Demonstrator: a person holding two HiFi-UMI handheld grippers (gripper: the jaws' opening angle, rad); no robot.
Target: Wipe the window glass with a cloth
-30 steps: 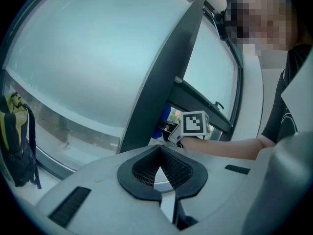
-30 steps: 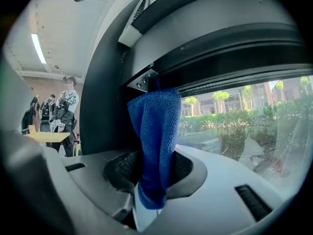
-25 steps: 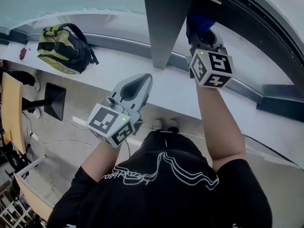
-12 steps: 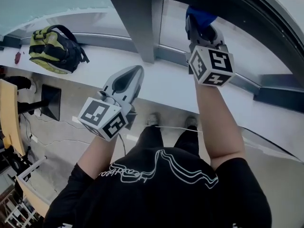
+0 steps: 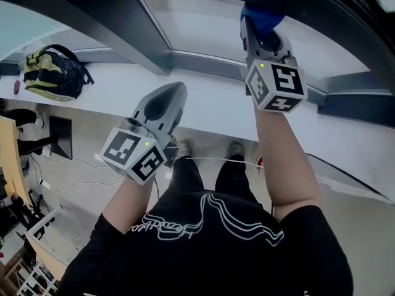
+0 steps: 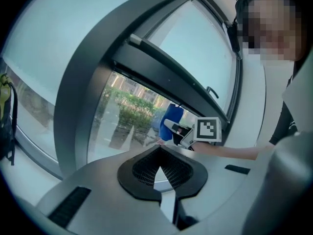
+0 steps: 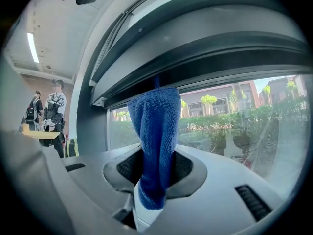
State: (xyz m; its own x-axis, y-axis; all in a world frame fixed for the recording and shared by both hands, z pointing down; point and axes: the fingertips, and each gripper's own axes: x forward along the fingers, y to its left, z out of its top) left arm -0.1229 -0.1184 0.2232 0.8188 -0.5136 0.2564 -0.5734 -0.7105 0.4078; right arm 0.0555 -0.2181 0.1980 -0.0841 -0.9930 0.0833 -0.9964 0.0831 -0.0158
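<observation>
A blue cloth [image 7: 155,141] is clamped in my right gripper [image 7: 155,173], whose jaws are shut on it. The cloth [image 5: 260,16] reaches up to the dark upper frame of the window glass [image 7: 234,124]. In the head view the right gripper [image 5: 264,34] is raised at the top right, against the pane [image 5: 203,23]. My left gripper [image 5: 162,103] hangs lower, over the white sill [image 5: 210,106], shut with nothing in it. From the left gripper view its jaws [image 6: 159,173] meet, and the cloth [image 6: 171,121] shows beyond, with the right gripper [image 6: 188,133].
A yellow-green backpack [image 5: 49,73] lies on the sill at far left. A dark window post [image 5: 133,42] slants between panes. Chairs and cables are on the floor at left [image 5: 37,165]. Two people [image 7: 49,111] stand far off in the right gripper view.
The head view has swung upward, so the window post and backpack slid left. The right gripper with the cloth has stayed near the upper frame. The left gripper has shifted slightly.
</observation>
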